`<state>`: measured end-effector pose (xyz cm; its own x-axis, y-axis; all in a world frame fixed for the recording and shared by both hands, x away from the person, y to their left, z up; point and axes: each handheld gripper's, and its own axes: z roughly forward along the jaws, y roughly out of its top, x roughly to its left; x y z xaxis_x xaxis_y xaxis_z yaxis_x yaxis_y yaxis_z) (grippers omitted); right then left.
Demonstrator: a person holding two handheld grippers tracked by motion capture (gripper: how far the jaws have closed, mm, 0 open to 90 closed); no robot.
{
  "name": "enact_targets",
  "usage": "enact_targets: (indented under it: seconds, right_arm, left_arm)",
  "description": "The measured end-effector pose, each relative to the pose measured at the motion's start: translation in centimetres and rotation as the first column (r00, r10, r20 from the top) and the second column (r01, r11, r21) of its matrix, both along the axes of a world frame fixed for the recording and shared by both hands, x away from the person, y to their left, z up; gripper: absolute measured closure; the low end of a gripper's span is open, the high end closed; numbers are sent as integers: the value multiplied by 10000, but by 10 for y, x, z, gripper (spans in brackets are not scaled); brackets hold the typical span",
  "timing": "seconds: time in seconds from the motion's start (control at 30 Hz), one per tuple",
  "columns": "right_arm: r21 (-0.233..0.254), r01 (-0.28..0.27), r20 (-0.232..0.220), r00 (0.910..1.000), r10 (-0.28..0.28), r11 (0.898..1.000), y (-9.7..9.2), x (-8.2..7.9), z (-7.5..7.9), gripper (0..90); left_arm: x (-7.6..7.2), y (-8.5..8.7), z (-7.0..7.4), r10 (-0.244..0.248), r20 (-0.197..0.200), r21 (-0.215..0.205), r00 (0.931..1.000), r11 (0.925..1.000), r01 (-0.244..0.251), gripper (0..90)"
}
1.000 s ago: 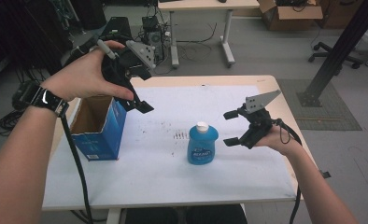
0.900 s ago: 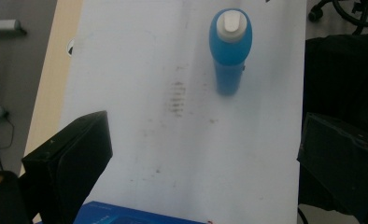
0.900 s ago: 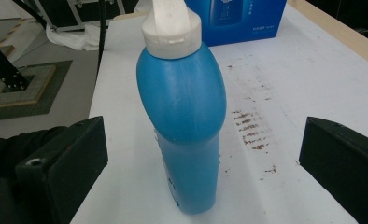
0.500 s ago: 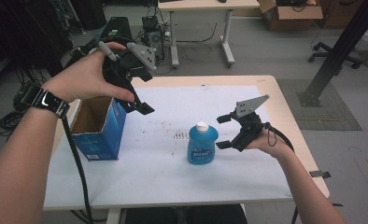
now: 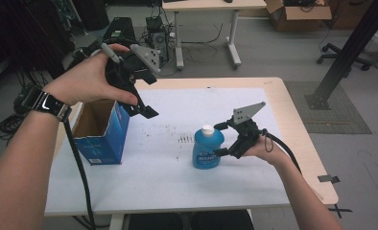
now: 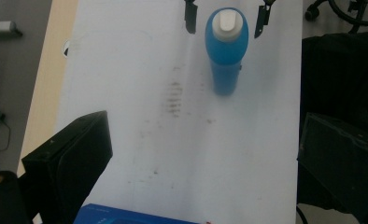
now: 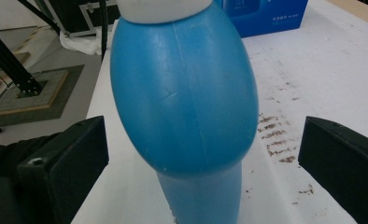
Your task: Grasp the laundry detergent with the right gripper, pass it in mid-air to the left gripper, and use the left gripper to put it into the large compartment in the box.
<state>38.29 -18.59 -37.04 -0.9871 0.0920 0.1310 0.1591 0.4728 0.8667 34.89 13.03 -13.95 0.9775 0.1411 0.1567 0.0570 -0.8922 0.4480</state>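
The right gripper (image 5: pixel 220 139) closes in from the right on the blue bottle (image 5: pixel 207 148) — its open jaws now flank it. It stood well clear a second ago.

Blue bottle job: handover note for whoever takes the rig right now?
Right gripper: open, jaws on either side of the blue plastic bottle with the white cap, not yet closed on it.
Left gripper: open, empty, held up above the table beside the open blue cardboard box.
Bottle stands upright near the middle of the white table sheet; the box stands at the sheet's left edge, open top up, nothing visible in the part of it that shows.
Done: right gripper lined up on the bottle.
Left: close on the bottle and lift it; probably into the box, though that is a guess.
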Motion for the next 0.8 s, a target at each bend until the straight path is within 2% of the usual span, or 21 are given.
enact_targets:
  seconds: [0.43, 0.8]
  right_arm:
    - [192, -244, -132, 9996, 246, 9995, 11, -1, -10, 53]
    - [301, -313, -169, 9994, 318, 9991, 15, 0, -11, 83]
  left_arm:
    - [-1, -1, -1, -61, -13, -27, 10000, 10000, 60, 34]
    - [-1, -1, -1, -124, -47, -20, 9999, 9999, 124, 35]
